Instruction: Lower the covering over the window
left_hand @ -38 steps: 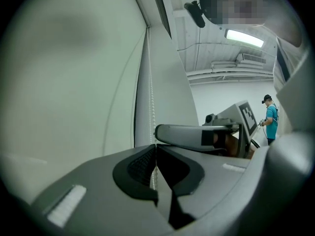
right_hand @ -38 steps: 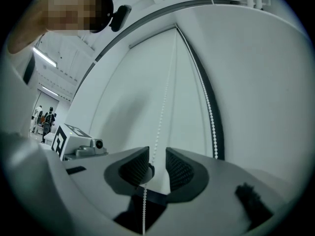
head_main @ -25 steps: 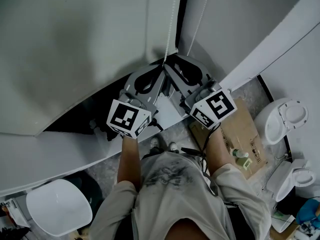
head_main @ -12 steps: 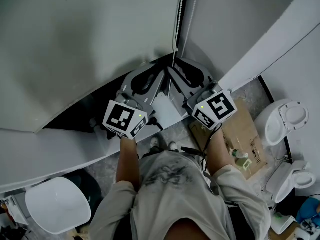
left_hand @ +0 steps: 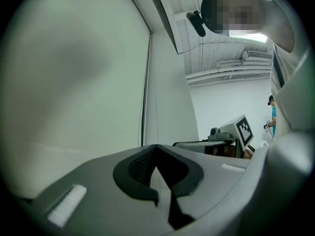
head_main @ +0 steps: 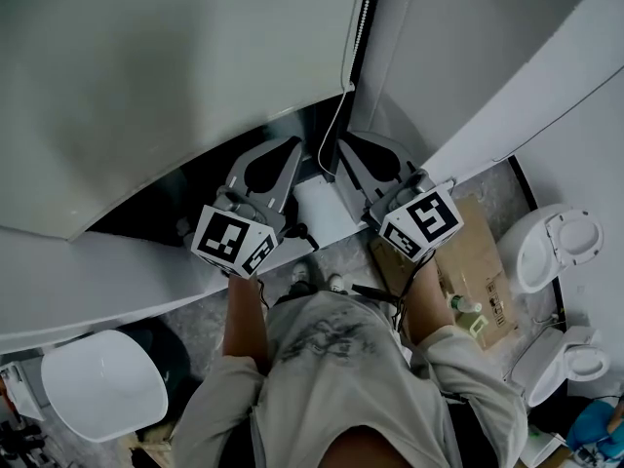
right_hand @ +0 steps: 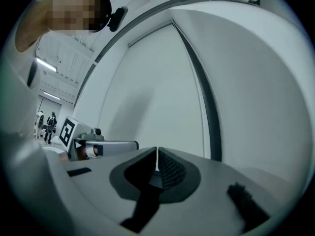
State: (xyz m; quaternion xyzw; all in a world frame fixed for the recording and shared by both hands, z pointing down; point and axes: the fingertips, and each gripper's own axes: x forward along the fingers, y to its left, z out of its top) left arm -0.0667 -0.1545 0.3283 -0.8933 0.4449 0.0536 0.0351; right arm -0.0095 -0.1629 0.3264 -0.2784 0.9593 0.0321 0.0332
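Matt pale-grey fabric roller blind (head_main: pixel 175 76): a smooth, flat sheet with a straight hem. Under the hem lies a dark wedge of uncovered window pane (head_main: pixel 156 217), then the smooth white window ledge (head_main: pixel 107 291). The blind hangs partway down.

Thin white beaded pull cord (head_main: pixel 365 13): it runs along the blind's right edge. Below the hem it curves in between the two grippers.

Grey moulded-plastic left gripper (left_hand: pixel 156 149): it sits just under the blind's right hem corner. Its jaws have just closed. The ribbed black pads are pressed together, and a thin pale strand of the cord is pinched between them.

Matching grey right gripper (right_hand: pixel 156 154): it sits below the blind, just right of the cord line. Its pads are likewise together on a thin white strand.

Flat brown cardboard sheet (head_main: pixel 487 271): it lies on the speckled floor, below and well right of the blind.
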